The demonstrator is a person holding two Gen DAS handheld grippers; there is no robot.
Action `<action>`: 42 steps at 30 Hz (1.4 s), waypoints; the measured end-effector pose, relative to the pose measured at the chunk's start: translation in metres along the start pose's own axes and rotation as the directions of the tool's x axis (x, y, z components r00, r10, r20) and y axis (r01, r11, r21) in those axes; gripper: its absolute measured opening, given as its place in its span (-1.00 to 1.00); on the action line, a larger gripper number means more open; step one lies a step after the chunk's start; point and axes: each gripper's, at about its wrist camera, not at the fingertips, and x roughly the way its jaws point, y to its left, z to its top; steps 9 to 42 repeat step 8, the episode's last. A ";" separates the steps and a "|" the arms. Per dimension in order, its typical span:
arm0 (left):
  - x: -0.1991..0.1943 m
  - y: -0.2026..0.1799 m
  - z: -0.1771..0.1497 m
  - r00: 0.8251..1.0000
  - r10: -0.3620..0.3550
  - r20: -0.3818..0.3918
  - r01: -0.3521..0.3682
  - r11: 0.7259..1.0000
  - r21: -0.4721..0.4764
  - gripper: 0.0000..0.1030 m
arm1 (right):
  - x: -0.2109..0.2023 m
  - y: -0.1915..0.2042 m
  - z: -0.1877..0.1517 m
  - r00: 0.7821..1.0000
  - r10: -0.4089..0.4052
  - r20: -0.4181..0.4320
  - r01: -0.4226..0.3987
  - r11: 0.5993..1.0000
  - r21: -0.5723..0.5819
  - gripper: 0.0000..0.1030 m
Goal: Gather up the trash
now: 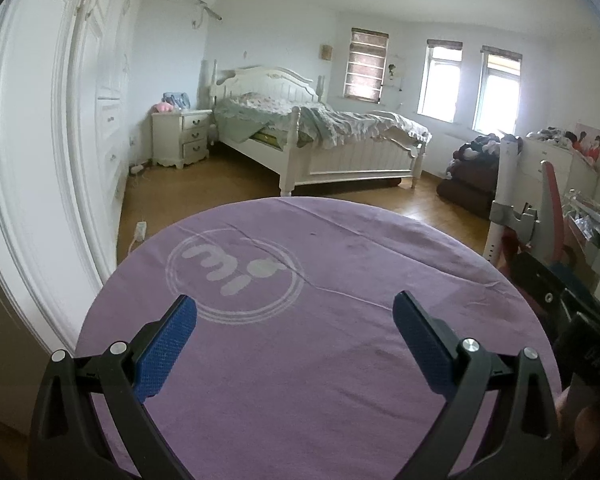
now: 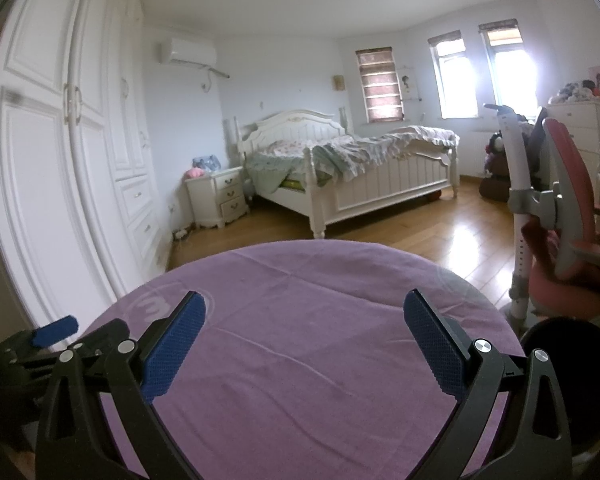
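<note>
A round table under a purple cloth [image 1: 300,392] with a pale circular logo [image 1: 236,272] fills the lower half of both views. My left gripper [image 1: 295,302] hovers over it, open, with nothing between its blue pads. My right gripper [image 2: 305,299] is open too and hangs empty above the same cloth [image 2: 300,380]. One blue fingertip of the left gripper [image 2: 56,330] shows at the left edge of the right wrist view. I see no loose item lying on the cloth. A dark round object [image 2: 568,384] sits low beside the table's right side; I cannot tell what it is.
White wardrobe doors [image 2: 60,160] line the left wall. Beyond the table are a wooden floor [image 2: 420,232], a white bed [image 2: 360,172] and a nightstand [image 2: 220,196]. A pink chair [image 2: 564,208] and a white post [image 2: 518,200] stand on the right. A power strip [image 1: 140,232] lies on the floor.
</note>
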 end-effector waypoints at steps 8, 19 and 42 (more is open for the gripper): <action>0.000 -0.008 0.001 1.000 0.019 -0.008 -0.019 0.999 0.035 0.90 | 0.002 -0.001 -0.001 1.000 0.003 -0.005 -0.003 1.000 0.003 0.90; 0.000 -0.008 0.001 1.000 0.019 -0.008 -0.019 0.999 0.035 0.90 | 0.002 -0.001 -0.001 1.000 0.003 -0.005 -0.003 1.000 0.003 0.90; 0.000 -0.008 0.001 1.000 0.019 -0.008 -0.019 0.999 0.035 0.90 | 0.002 -0.001 -0.001 1.000 0.003 -0.005 -0.003 1.000 0.003 0.90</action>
